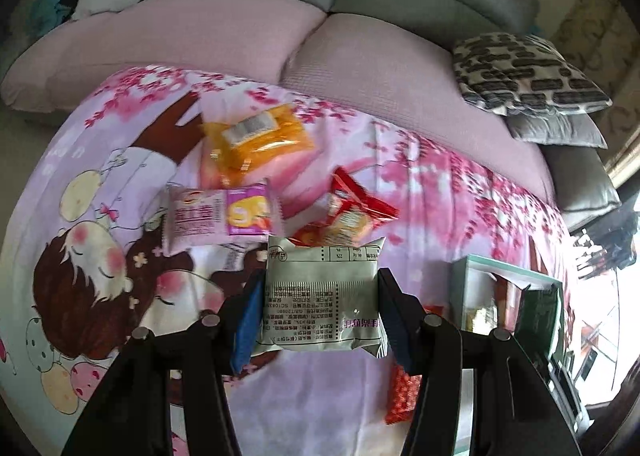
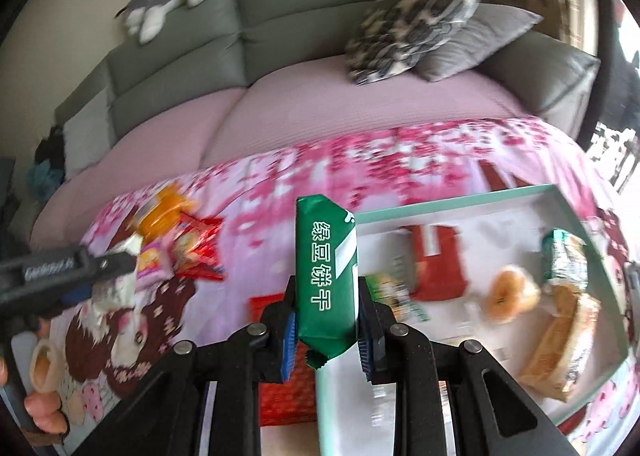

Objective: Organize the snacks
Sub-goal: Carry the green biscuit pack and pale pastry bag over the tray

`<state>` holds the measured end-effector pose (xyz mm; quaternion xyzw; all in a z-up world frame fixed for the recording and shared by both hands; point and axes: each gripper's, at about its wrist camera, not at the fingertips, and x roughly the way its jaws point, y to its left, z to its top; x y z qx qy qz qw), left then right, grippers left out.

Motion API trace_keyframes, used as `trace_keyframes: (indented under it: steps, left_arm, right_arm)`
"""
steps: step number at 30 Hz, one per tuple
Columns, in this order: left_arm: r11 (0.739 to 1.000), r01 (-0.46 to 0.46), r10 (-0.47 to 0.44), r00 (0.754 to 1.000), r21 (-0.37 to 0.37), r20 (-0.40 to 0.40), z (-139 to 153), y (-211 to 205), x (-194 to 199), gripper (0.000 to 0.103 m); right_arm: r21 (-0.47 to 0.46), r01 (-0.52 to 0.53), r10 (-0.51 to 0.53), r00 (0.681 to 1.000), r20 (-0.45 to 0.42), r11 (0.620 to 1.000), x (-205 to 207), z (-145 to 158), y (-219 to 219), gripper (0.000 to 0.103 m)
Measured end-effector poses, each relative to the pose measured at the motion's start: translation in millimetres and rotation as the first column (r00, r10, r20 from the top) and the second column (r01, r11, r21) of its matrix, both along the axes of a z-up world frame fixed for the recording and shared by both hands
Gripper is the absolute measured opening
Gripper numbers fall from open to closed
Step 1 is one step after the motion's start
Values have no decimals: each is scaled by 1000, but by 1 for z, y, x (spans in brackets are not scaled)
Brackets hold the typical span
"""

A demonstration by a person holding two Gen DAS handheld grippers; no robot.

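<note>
Mid-carry, both loaded: left hand-held gripper clamped on a pale grey-white snack pack, right hand-held gripper clamped on a green biscuit pack, held upright. Next – prob. move each over the teal tray, just right of the right one, then release. Right view shows tray contents; left view shows loose packs ahead – orange pack, pink pack, red pack.

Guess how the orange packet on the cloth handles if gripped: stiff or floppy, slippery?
Orange packet looks like crinkled glossy film, so probably slippery and floppy at the edges. Its puffed middle suggests it's light and would squash under tight jaws. It lies flat, so it's unlikely to roll.
</note>
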<state>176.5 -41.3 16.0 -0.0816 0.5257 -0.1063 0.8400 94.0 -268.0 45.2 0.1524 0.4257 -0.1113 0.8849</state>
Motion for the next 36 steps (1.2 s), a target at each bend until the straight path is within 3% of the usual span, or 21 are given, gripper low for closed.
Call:
trace_keyframes:
  steps: [9, 18, 25, 36]
  left_arm:
    - [993, 114, -114, 993, 18, 27, 5, -51, -13, 56]
    - [959, 274, -276, 961, 65, 12, -7, -125, -27, 56]
    - [950, 299, -301, 954, 89, 0, -16, -167, -13, 56]
    - [928, 312, -316, 949, 202, -15, -46, -202, 3, 56]
  right_arm:
    - [-9, 188, -187, 982, 32, 982, -22, 7, -68, 26]
    - [-10, 365, -364, 930, 48, 931, -46, 7, -142, 26]
    - [-11, 381, -380, 922, 70, 924, -47, 4, -164, 26]
    - [-11, 339, -338, 939, 58, 941, -32, -14, -166, 26]
